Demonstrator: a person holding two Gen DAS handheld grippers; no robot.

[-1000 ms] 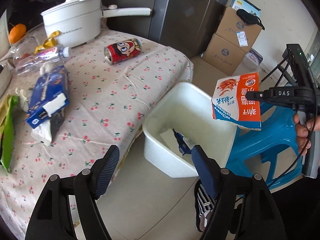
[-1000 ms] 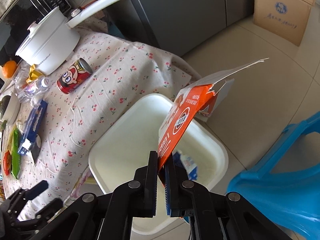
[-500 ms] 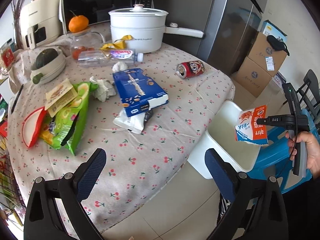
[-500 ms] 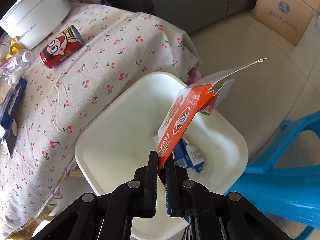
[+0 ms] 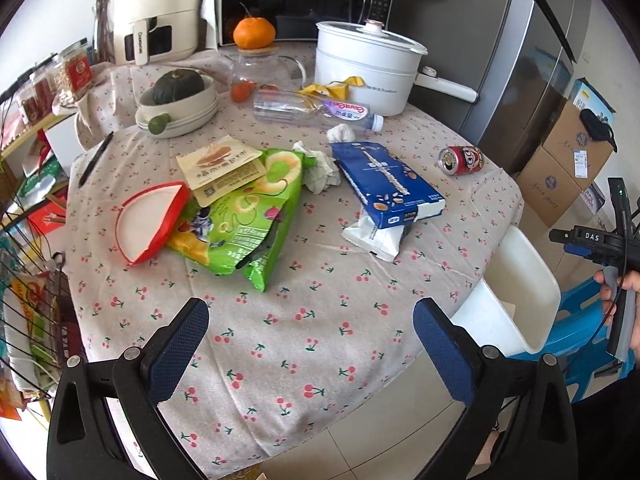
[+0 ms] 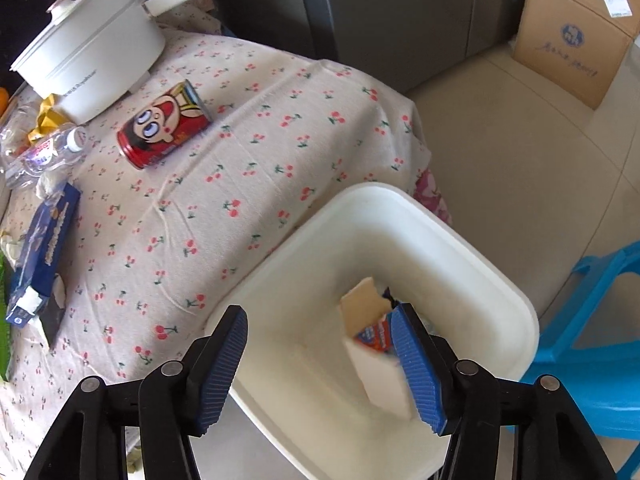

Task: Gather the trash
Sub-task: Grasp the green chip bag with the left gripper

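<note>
While the right gripper [image 6: 320, 364] opens its empty jaws over the white bin [image 6: 404, 208], a blurred carton [image 6: 376, 340] lies inside. The left gripper [image 5: 310, 354] (jaws wide, empty) hovers over the desk's [image 5: 320, 320] bare near edge.

Readable lettering on the table and the gripper

The clear plastic bottle [image 5: 316, 110] lying on the cherry-print cloth has a label with "Cante" legible on it. The black right gripper [image 5: 588, 240] at the edge of the left wrist view bears "DAS" in white letters. The cream appliance [image 5: 154, 12] at the back has a brand word on its top and handle, too small to read. The blue box [image 5: 388, 184], green bag [image 5: 244, 216], red can [image 6: 168, 126] and cardboard cartons [image 6: 572, 52] carry print that cannot be made out.
</note>
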